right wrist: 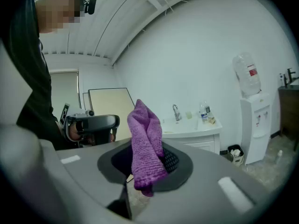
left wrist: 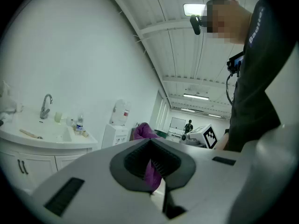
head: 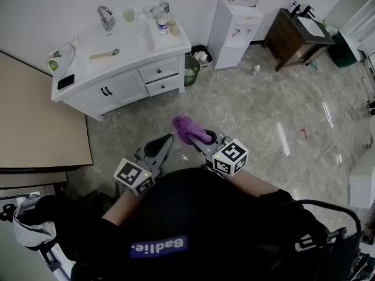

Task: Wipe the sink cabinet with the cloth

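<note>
Right fingers (head: pixel 198 138) are clamping the purple cloth (head: pixel 188 129). Left fingers (head: pixel 167 140) are sitting drawn together but for a thin slit, gripping nothing.

Head view: both grippers are being held out over the grey floor (head: pixel 263 116), tips near each other, with the cloth bunched at the right tip. The white cabinet (head: pixel 126 89) is standing well apart from them against the wall, tap (head: pixel 105 17) at the back of its top.

Left gripper view: the cloth (head: pixel 179 164) is showing above the dark pads (left wrist: pixel 135 160) and as a purple sliver through the slit. The cabinet (left wrist: pixel 28 160) is lying far off at the left.

Right gripper view: the cloth (right wrist: pixel 145 139) is standing upright, pinched between the pads (right wrist: pixel 175 162), with its lower end hanging out below. The left gripper (right wrist: pixel 93 122) is just beside it, apart from it. The cabinet (right wrist: pixel 196 136) is beyond, by the wall.
</note>
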Motion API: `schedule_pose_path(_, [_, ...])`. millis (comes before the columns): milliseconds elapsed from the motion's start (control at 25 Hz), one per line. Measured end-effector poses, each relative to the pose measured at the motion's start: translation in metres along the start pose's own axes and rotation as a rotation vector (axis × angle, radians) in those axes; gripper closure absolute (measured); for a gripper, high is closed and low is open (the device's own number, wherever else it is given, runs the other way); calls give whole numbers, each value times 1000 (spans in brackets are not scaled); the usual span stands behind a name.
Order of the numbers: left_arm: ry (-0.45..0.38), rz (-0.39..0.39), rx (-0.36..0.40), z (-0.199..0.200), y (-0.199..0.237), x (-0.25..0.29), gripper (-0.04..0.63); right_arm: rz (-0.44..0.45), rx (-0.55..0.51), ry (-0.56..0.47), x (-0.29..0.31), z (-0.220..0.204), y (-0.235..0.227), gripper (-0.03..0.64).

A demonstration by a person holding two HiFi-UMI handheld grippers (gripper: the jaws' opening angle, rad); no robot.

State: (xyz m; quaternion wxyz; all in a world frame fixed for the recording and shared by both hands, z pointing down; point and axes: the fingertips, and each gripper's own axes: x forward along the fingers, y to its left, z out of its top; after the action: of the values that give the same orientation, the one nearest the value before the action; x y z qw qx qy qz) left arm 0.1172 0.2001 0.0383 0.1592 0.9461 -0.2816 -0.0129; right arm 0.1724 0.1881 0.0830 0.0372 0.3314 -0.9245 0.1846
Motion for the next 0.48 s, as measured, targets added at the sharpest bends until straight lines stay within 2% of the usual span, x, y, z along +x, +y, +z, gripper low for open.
schedule_pose_path(480, [6,8,10,8,-9,-10,600,15,-13,14,-4,-2,16,545])
